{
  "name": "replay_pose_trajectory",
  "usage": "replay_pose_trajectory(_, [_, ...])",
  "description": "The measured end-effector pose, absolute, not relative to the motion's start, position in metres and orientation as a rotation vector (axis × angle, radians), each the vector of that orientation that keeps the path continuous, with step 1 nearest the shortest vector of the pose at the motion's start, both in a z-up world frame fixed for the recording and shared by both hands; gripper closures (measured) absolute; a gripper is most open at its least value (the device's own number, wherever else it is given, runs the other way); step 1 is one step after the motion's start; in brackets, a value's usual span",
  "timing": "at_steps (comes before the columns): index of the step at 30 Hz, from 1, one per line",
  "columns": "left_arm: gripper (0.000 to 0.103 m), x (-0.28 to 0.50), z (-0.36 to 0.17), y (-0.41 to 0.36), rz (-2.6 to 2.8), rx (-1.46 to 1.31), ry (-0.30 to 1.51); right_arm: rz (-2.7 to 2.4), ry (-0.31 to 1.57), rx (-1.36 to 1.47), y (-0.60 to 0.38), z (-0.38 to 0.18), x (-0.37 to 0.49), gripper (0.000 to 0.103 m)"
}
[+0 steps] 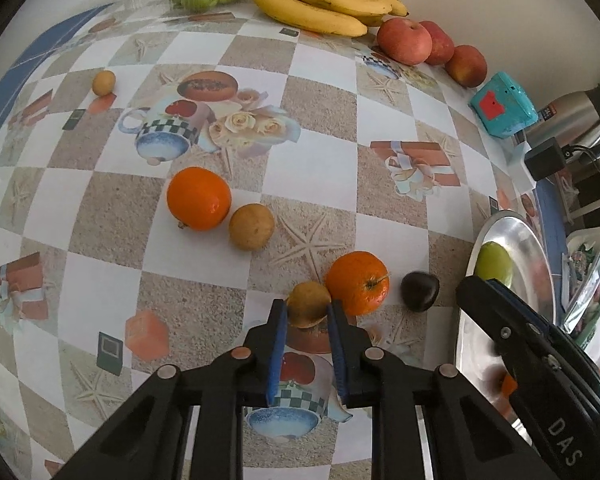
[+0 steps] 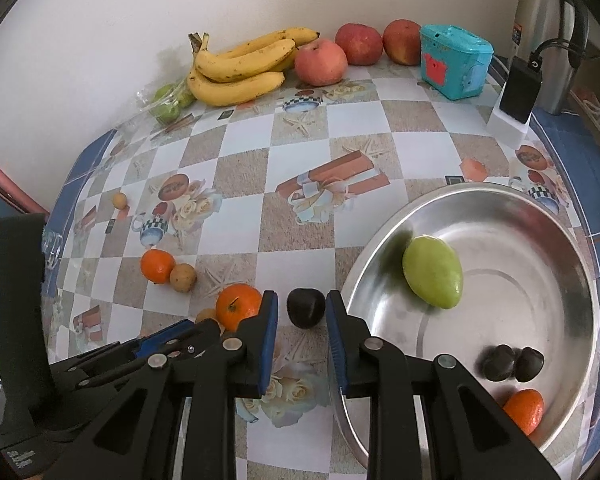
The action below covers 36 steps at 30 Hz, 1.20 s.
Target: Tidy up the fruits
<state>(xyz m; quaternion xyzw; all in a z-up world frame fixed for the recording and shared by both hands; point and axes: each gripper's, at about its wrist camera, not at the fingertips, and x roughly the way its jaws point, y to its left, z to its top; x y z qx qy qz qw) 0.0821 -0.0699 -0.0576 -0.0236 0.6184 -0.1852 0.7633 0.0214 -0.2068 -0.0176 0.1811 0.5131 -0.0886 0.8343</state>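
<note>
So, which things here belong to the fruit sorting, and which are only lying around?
Job:
metal bowl
dark plum
small brown fruit
oranges
left gripper
right gripper

Lying about:
turquoise box
steel flask
black charger

A teal box (image 2: pixel 454 62) stands beside a steel kettle (image 2: pixel 548 36).

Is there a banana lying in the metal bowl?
No. The metal bowl holds a green fruit, two dark fruits and an orange; the bananas lie by the wall.
</note>
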Motion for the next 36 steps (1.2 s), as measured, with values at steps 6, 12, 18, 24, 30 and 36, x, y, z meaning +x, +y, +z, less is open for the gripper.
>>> replay_pose_trajectory(6, [0.083,0.085,-0.056,-0.062,-0.379,-0.083,1.342,-0.184,1.110,0.357,-0.202,-0.024,0.027,0.077])
replay_pose_trajectory(12, [0.084,0.087,-0.053,-0.056,-0.355,-0.097,1.330,-0.191,1.144,0.270,-0.191,-0.031,0.033,0.077])
replay_pose_trajectory(18, [0.084,0.091,-0.055,-0.051,-0.355,-0.143,1.349,-0.201,1.170,0.199,-0.184,-0.039,0.041,0.077])
replay_pose_trajectory(24, [0.083,0.097,-0.053,-0.036,-0.307,-0.198,1.346,-0.219,1.193,0.154,-0.182,-0.045,0.046,0.077])
replay_pose_trajectory(30, [0.083,0.099,-0.049,-0.017,-0.265,-0.265,1.332,-0.223,1.196,0.154,-0.183,-0.047,0.049,0.076])
replay_pose_trajectory(36, [0.082,0.099,-0.048,-0.013,-0.260,-0.279,1.330,-0.217,1.199,0.137,-0.180,-0.050,0.052,0.071])
